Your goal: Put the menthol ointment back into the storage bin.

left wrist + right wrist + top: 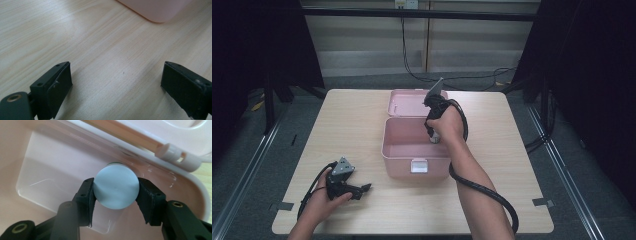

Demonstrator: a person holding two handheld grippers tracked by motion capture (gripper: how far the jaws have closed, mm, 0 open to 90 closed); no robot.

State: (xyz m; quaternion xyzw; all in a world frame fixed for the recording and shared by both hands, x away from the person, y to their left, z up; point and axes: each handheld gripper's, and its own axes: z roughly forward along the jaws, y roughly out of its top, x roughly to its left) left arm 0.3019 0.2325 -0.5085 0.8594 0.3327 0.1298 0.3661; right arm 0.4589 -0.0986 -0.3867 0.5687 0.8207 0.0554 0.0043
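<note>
At the near left of the pale wood-grain table [357,120], the left gripper [362,189] lies low in the person's left hand [324,202], its black jaws pointing right across the tabletop. In the left gripper view [116,82] those jaws stand wide apart with nothing but bare wood between them, so they are released. A rounded corner of the open pink plastic box [160,11] shows at the far edge of that view, well apart from the jaws. A black cable loops from this gripper down toward the table's near edge.

In the middle of the table stands the pink box [398,157], a rectangular tub with a small pale latch on its near wall. Its hinged pink lid [404,102] lies open flat on the far side, touching the tub along the hinge.

To the right, the right gripper [433,137] points down into the right half of the tub, held by the person's right hand [447,125], whose forearm crosses the box's near right corner. In the right gripper view its jaws [116,191] are clenched on a round, pale blue-white capped object [116,187], both pads pressing its sides. The object hangs inside the tub near the far wall, below the hinge; whether it touches the floor of the tub I cannot tell. A thick black cable curls from this gripper along the forearm to the near right of the table.
</note>
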